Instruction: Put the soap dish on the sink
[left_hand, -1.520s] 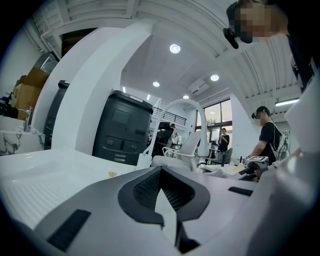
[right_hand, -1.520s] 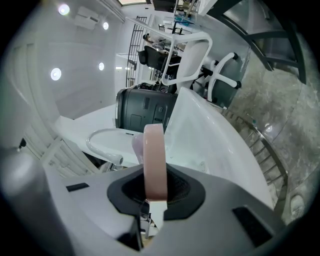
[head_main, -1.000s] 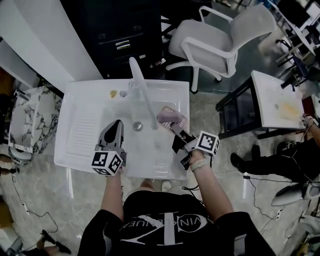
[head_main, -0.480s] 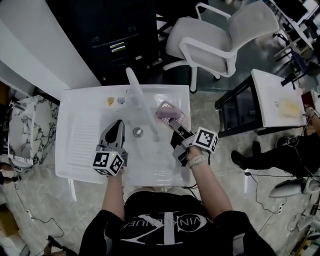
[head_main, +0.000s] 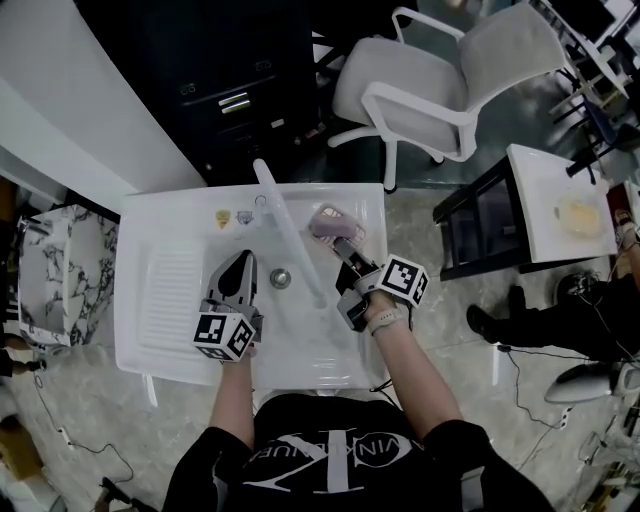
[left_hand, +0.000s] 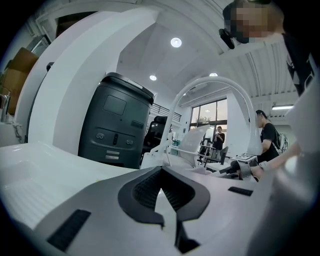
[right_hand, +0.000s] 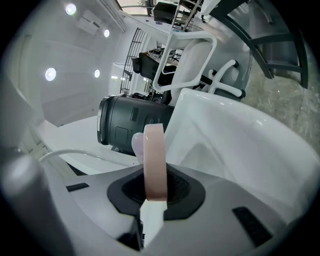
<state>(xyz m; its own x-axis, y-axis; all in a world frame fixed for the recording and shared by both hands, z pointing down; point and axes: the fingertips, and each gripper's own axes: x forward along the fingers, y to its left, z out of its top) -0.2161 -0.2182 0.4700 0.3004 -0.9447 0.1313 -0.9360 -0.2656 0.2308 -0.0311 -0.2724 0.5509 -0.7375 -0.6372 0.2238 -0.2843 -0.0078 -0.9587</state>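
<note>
Since a second ago, both hands have gone further in over the white sink (head_main: 170, 215), away from the person's body. The right gripper (head_main: 342, 245) has carried the pink soap dish (head_main: 345, 230) closer to the sink's back right corner; it was nearer the middle of the right side before. The left gripper (head_main: 240, 260) has also come in from the front rim, and its tips are now beside the drain (head_main: 280, 277). The grip on the dish is unchanged.

The right forearm (head_main: 400, 365) reaches in from the front right corner. Its gripper points diagonally toward the back and lies close to level, tipped slightly down. Its marker cube (head_main: 405, 280) sits over the right rim. In the right gripper view we see the dish edge-on, standing upright between the two dark pads, which press on it from both sides. A lavender bar of soap (head_main: 325, 220) sits on the dish, just behind the gripped edge. In the head view the dish is over the back right part of the basin, just right of the long faucet spout (head_main: 295, 250). We cannot tell whether it touches the sink.

The left forearm (head_main: 232, 390) comes straight in over the front rim, and its gripper points toward the back wall, nearly level. It lies over the basin's left part, beside the ribbed drainboard (head_main: 170, 290). In the left gripper view its jaws meet at the tips, with nothing between them.
</note>
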